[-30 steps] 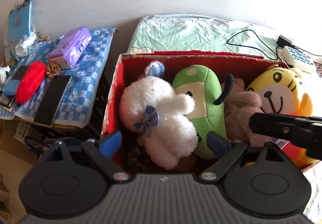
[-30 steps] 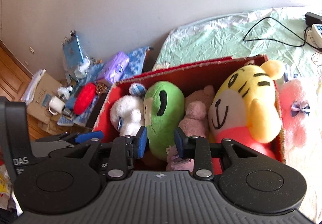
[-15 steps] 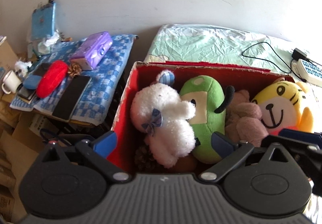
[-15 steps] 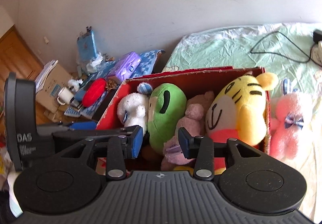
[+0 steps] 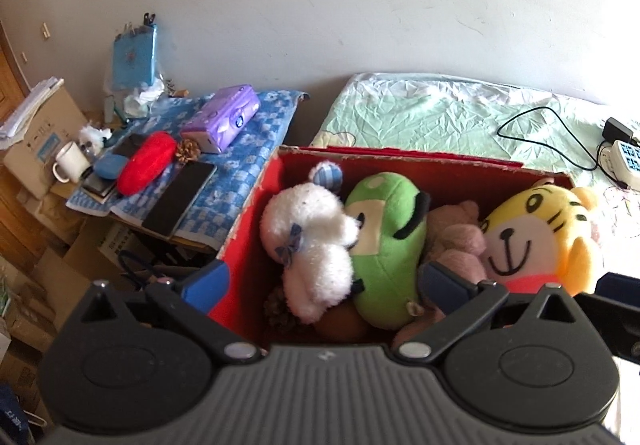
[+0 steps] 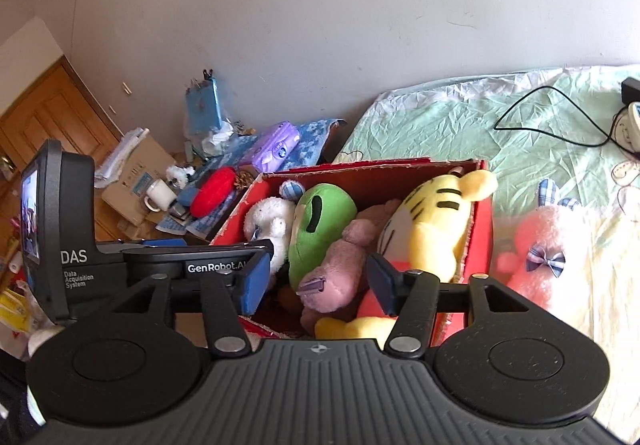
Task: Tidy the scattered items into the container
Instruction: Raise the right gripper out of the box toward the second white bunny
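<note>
A: What is changed from a second ago?

B: Both grippers are drawn back and raised from the red box (image 5: 400, 161); more of the wall and bed (image 5: 440, 113) is taken in by each view. The right gripper (image 6: 316, 273), narrowly parted a second ago, is now spread wide over the box with nothing between its fingers. A release and a retreat are suggested.

A: And the left gripper (image 5: 324, 281)?

B: Its jaws are held wide, as before, and nothing is gripped or touched.

A: Where are the toys found?

B: The white plush (image 5: 308, 245), green plush (image 5: 384, 241), brown plush (image 6: 340, 257) and yellow tiger (image 5: 536, 241) are packed inside the box. One pink plush (image 6: 540, 249) is left on the bed, just beside the box's right wall, so the tidying is judged nearly finished.
</note>
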Demonstrator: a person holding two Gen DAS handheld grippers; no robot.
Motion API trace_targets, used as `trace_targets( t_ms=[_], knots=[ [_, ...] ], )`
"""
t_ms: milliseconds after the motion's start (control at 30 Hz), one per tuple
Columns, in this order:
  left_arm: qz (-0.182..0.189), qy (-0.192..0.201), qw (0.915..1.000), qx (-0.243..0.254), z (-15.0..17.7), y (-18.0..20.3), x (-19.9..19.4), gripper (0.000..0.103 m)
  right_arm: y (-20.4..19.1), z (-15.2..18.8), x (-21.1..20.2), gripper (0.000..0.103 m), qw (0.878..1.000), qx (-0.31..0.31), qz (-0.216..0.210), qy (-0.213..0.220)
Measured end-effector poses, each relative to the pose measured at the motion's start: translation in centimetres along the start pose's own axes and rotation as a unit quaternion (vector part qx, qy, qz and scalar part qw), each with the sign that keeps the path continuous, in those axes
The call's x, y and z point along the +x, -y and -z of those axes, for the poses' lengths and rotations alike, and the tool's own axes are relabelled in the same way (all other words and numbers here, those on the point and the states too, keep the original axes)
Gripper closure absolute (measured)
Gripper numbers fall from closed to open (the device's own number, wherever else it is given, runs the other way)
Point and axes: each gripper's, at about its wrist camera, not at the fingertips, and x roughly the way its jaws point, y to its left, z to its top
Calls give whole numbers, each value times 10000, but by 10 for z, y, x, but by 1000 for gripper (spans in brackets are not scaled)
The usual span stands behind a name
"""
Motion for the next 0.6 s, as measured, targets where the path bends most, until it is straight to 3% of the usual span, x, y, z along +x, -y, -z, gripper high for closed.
trace_targets(
  t_ms=[167, 367, 600],
  knots=[
    [-149, 18, 9999, 6, 1, 22, -11, 1, 16, 3, -14, 46, 10000, 22, -69, 41],
    [67, 166, 9998, 55, 2, 48, -28, 0, 42, 9, -33, 46, 9999, 127, -4, 98],
    [810, 532, 9950, 223, 5, 77, -52, 7, 81, 16, -51, 46, 9986, 409, 297, 145]
  ],
)
